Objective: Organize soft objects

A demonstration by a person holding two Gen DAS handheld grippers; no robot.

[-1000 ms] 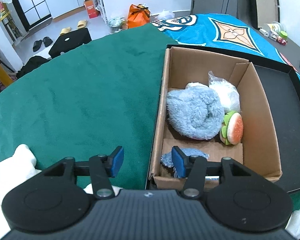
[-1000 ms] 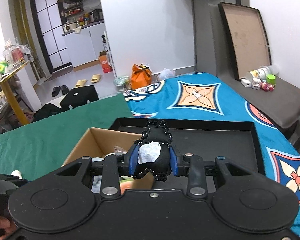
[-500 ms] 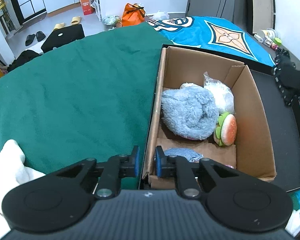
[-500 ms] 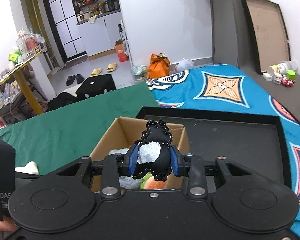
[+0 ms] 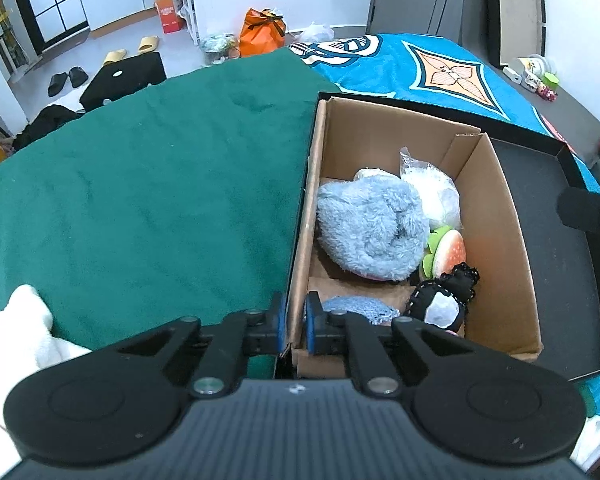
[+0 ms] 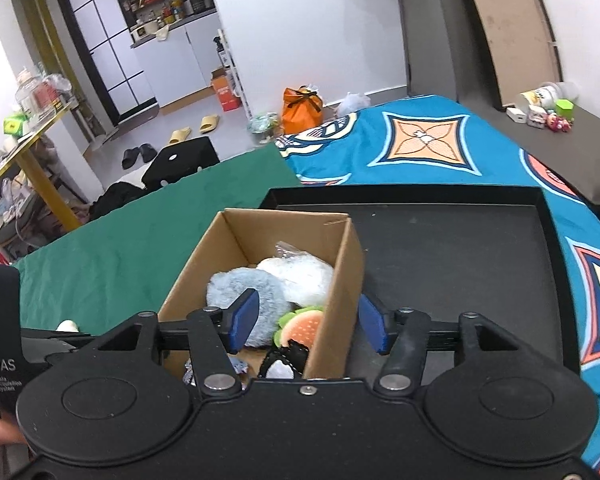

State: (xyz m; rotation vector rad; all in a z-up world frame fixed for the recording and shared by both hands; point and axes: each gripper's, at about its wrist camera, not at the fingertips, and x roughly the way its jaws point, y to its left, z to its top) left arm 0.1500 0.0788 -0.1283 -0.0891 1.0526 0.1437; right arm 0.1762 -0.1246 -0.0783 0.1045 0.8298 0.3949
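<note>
The left fingers (image 5: 293, 322) are clenched on the near left wall of the box (image 5: 496, 216), steadying it. The right fingers (image 6: 306, 323) are spread and empty, straddling the box's right wall. The black toy (image 5: 444, 298) lies inside at the near right corner, touching the burger toy (image 5: 446, 250), beside the blue plush (image 5: 370, 232) and a white bag (image 5: 432, 190). To do this well, I'd lift the right fingers straight up so neither pad catches the wall, and keep the left grip firm. A white plush (image 5: 16, 332) waits on the green cloth (image 5: 140, 168), likely next.
</note>
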